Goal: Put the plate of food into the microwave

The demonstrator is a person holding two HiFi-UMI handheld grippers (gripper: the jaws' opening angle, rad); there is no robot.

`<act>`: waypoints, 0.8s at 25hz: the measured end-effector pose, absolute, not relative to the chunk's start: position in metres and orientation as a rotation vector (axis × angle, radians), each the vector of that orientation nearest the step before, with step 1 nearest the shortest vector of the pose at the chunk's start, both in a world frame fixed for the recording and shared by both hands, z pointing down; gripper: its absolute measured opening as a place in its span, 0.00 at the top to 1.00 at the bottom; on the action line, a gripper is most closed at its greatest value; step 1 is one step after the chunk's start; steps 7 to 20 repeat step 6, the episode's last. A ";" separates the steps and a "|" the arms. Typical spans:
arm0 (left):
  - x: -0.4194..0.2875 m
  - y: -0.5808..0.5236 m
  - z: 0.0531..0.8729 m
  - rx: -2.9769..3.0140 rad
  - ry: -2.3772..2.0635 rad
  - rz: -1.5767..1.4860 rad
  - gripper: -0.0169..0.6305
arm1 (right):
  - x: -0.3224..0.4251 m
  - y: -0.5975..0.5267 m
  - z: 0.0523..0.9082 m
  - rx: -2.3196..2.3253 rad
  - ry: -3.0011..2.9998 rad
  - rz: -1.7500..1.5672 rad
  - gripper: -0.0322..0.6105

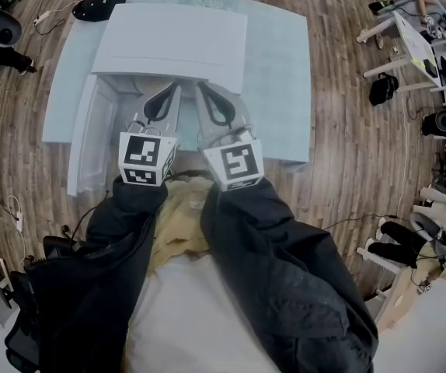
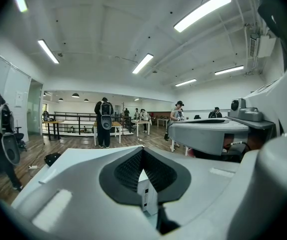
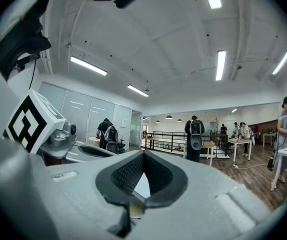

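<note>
My left gripper point(image 1: 170, 92) and right gripper point(image 1: 205, 92) sit side by side at 6 o'clock of the microwave point(image 1: 176, 41), both pinched together on nothing. The door point(image 1: 91, 138) hangs open at 8 o'clock. I see no plate, so it is probably already inside.

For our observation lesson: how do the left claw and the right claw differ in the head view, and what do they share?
The left claw slants rightward, the right claw leftward, so their tips nearly meet. The left marker cube bears a different black pattern from the right marker cube. Both claws are shut, hold nothing, and point at the white microwave, whose door stands open.
</note>
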State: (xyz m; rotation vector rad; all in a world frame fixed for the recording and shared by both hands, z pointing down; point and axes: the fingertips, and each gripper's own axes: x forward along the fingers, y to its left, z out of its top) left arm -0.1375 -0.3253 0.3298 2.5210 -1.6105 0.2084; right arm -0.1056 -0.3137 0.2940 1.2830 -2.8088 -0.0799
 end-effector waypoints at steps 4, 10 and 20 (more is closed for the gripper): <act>-0.136 -0.325 0.331 2.515 -1.621 0.217 0.98 | -0.103 -0.314 0.293 1.281 -2.813 -0.078 0.96; -0.136 -0.326 0.332 2.513 -1.620 0.222 0.98 | -0.105 -0.315 0.292 1.280 -2.815 -0.076 0.96; -0.136 -0.326 0.332 2.513 -1.620 0.222 0.98 | -0.105 -0.315 0.292 1.280 -2.815 -0.076 0.96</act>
